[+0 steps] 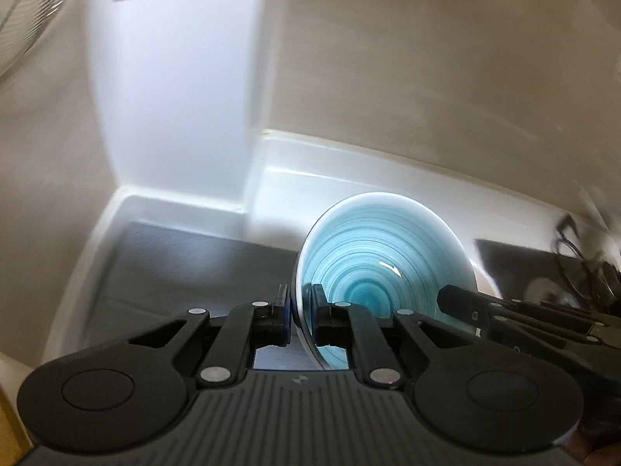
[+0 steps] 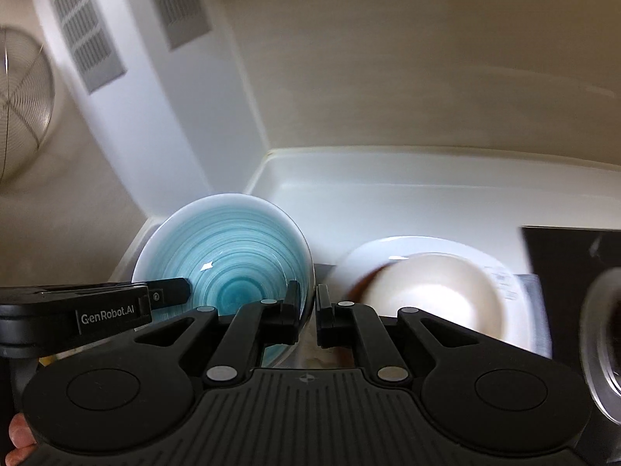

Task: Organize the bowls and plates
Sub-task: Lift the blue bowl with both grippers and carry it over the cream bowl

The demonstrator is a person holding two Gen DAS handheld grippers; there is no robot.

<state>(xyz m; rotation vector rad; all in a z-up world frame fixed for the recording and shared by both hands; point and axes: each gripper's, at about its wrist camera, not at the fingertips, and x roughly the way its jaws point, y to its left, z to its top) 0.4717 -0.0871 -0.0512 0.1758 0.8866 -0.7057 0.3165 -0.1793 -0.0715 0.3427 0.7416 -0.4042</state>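
Note:
A blue bowl with spiral glaze (image 1: 388,260) (image 2: 229,256) hangs tilted above the counter, held by its rim from two sides. My left gripper (image 1: 300,303) is shut on the near left part of the rim. My right gripper (image 2: 308,299) is shut on the bowl's right rim. One finger (image 1: 458,301) of the right gripper reaches into the bowl in the left wrist view, and a finger (image 2: 167,291) of the left gripper does so in the right wrist view. A cream bowl (image 2: 438,295) sits on a white plate (image 2: 388,246) just right of the blue bowl.
A dark mat (image 1: 174,272) lies on the white counter (image 1: 279,178) below. A white appliance (image 1: 167,97) stands at the back left against the beige wall. A wire basket (image 2: 23,108) hangs far left. A glass object (image 2: 605,341) is at the right edge.

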